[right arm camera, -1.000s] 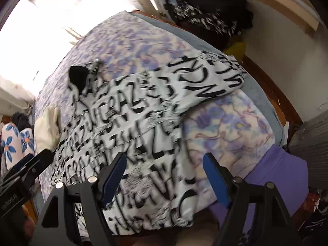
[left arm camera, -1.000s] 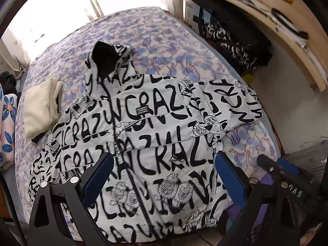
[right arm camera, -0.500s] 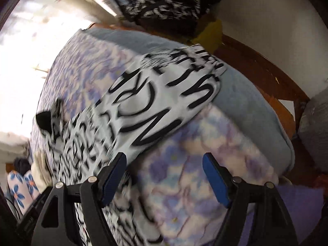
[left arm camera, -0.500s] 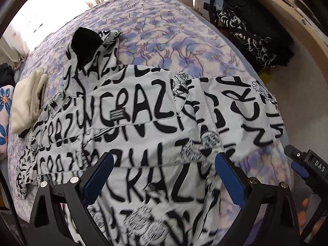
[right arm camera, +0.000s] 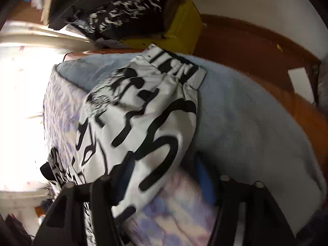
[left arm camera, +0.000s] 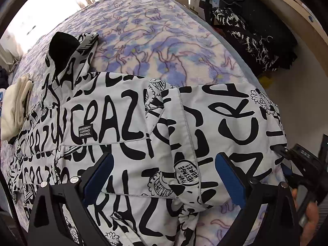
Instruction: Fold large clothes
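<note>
A large white jacket (left arm camera: 127, 123) printed with black lettering lies front up on the bed, black-lined hood (left arm camera: 63, 47) at the far left, one sleeve (left arm camera: 235, 127) stretched to the right bed edge. My left gripper (left arm camera: 164, 176) is open and empty, hovering over the jacket's chest. In the right wrist view the same sleeve (right arm camera: 147, 123) runs away from me to its cuff (right arm camera: 178, 67). My right gripper (right arm camera: 164, 180) is open, its jaws on either side of the sleeve, close above it. The right gripper also shows at the left wrist view's right edge (left arm camera: 301, 164).
The bed has a purple floral blanket (left arm camera: 160, 39) and a pale blue edge (right arm camera: 246, 127). A folded cream garment (left arm camera: 15, 108) lies beside the jacket's left sleeve. Dark clothes (left arm camera: 252, 34) are piled under a wooden shelf at the right. A wooden bed frame (right arm camera: 256, 43) borders the mattress.
Both grippers have moved forward and lower over the jacket. The right gripper has swung to the outstretched sleeve and now straddles it. Both stay open.
</note>
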`<state>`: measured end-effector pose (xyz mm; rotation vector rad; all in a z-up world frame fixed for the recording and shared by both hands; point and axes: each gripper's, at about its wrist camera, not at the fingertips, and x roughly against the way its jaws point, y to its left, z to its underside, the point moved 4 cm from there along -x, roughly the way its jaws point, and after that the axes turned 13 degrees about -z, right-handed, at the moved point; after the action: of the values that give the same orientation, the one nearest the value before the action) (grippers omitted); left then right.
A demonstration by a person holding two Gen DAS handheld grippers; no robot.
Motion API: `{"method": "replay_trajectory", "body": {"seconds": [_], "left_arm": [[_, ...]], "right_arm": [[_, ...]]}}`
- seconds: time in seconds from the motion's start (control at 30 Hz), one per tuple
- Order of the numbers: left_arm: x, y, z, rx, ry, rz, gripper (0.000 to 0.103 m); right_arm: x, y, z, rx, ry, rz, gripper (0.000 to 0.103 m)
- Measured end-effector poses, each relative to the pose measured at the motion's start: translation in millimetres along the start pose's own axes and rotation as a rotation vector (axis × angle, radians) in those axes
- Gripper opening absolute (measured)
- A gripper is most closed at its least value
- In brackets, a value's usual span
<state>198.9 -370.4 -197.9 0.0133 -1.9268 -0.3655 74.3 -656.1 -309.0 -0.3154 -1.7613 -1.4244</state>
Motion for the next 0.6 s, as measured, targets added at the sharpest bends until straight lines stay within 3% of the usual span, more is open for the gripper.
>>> {"method": "replay_trajectory", "body": {"seconds": [0.13, 0.2, 0.3, 0.4, 0.53, 0.6], "left_arm": [[-1.4, 5.1, 4.3, 0.008, 0.013, -0.001, 0.098], [-0.8, 13.6, 7.3, 0.019, 0.018, -0.005, 0.098], [0.2, 33.7, 11.9, 0.044, 0.026, -0.009, 0.098], [1.8, 60.4, 17.6, 0.078, 0.025, -0.019, 0.098], [-1.2, 100.7, 26.6, 0.128, 0.042, -0.043, 0.097], [-6.1, 122.1, 31.2, 0.16, 0.067, -0.022, 0.088]], "right_arm": [[-9.8, -3.0, -12.1, -0.013, -0.025, -0.034, 0.04], [-9.4, -0.1, -18.2, -0.008, -0.044, -0.048, 0.011], [3.7, 18.9, -21.7, 0.069, -0.105, -0.036, 0.008], [26.9, 63.2, -14.2, 0.233, -0.18, -0.041, 0.007], [50.9, 144.4, 18.3, 0.483, -0.207, -0.138, 0.005], [52.3, 188.7, 47.4, 0.638, -0.188, -0.169, 0.005]]}}
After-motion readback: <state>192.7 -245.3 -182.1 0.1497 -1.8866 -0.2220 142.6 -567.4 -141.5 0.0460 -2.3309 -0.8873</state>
